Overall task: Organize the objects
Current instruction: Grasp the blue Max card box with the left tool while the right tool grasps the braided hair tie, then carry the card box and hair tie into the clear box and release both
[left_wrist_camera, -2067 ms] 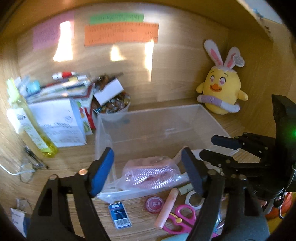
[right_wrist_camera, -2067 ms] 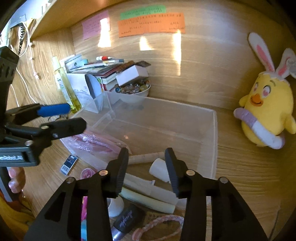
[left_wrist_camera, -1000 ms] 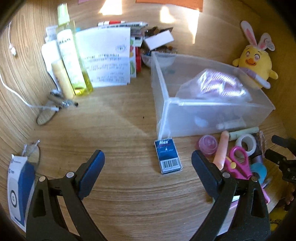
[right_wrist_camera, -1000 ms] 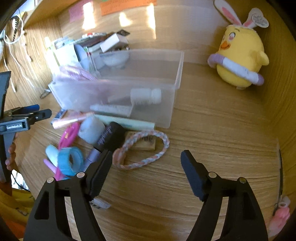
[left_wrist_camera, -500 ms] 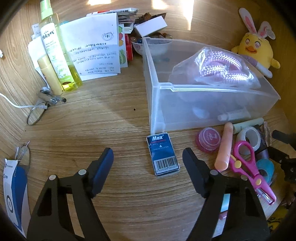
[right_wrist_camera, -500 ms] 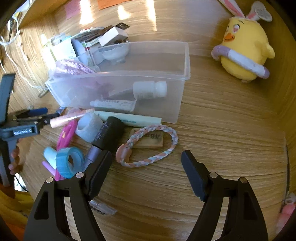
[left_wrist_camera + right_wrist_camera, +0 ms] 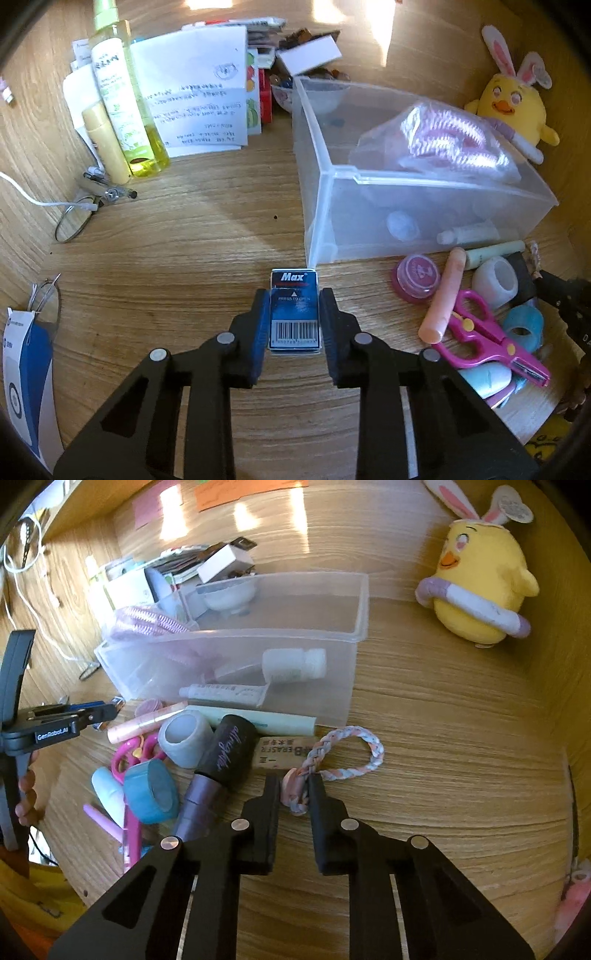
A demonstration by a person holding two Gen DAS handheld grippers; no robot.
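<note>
A blue Max staple box (image 7: 294, 282) lies flat on the wooden desk, in front of the near corner of a clear plastic bin (image 7: 406, 218). My left gripper (image 7: 295, 295) straddles the box; its jaws are closing and the blue pads press its long sides. In the right wrist view, a braided pastel bracelet (image 7: 376, 751) lies on the desk by an eraser (image 7: 280, 755). My right gripper (image 7: 293, 781) is shut on the bracelet's pink knotted end. The bin (image 7: 236, 653) holds a bagged pink item (image 7: 443, 140), a white bottle (image 7: 295, 664) and a tube.
Loose items crowd the bin's front: pink scissors (image 7: 487, 332), a pink stick (image 7: 443, 295), tape rolls (image 7: 151, 790), a black tube (image 7: 229, 753). A yellow plush chick (image 7: 480, 583) sits at the back right. A yellow-green bottle (image 7: 125, 99), papers and glasses (image 7: 74, 221) stand left.
Both grippers came closer to the desk and closed from wide open. The left one closed on the staple box, the right one on the bracelet's end.
</note>
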